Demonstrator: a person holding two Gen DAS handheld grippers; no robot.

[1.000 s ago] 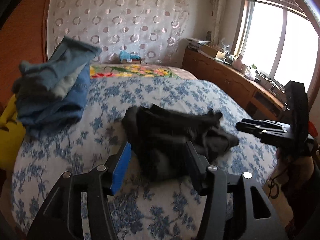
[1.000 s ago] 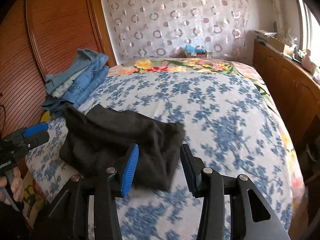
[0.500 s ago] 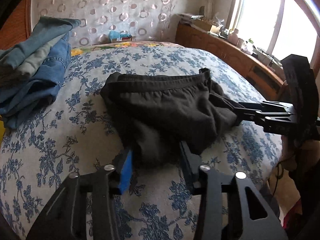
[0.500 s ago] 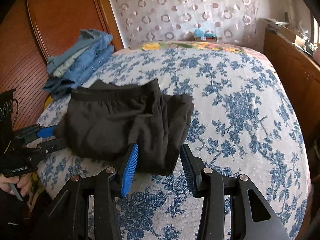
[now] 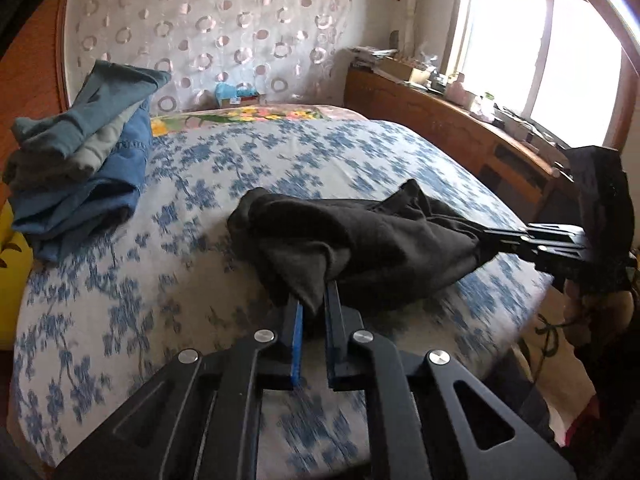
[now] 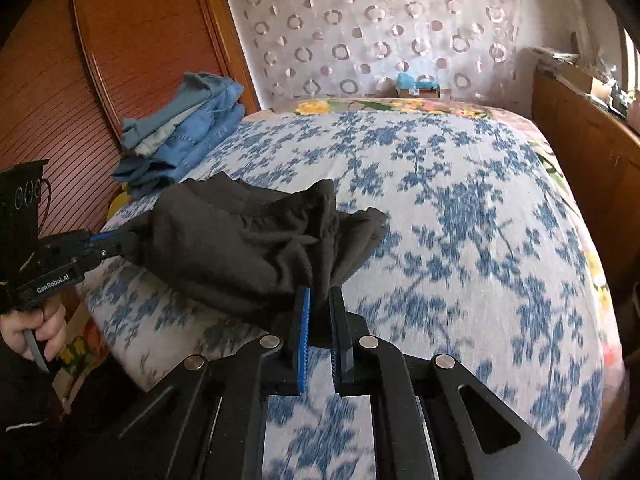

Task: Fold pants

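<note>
The black pants [image 5: 360,240] are bunched near the front edge of the bed [image 5: 280,160]; they also show in the right wrist view [image 6: 240,244]. My left gripper [image 5: 314,300] is shut on the pants' near left corner and also shows in the right wrist view [image 6: 120,242]. My right gripper [image 6: 320,292] is shut on the near right corner and also shows in the left wrist view [image 5: 486,242]. The cloth hangs slack between the two grippers, lifted a little off the bed.
A pile of folded blue jeans and grey clothes [image 5: 80,168] lies at the bed's left side by a wooden wardrobe [image 6: 100,60]. A wooden cabinet [image 5: 460,132] with clutter runs along the right under the window. A yellow item [image 5: 12,272] sits at the far left.
Both grippers closed on the near corners of the pants and lifted them; the cloth is now bunched and raised between them instead of lying flat.
</note>
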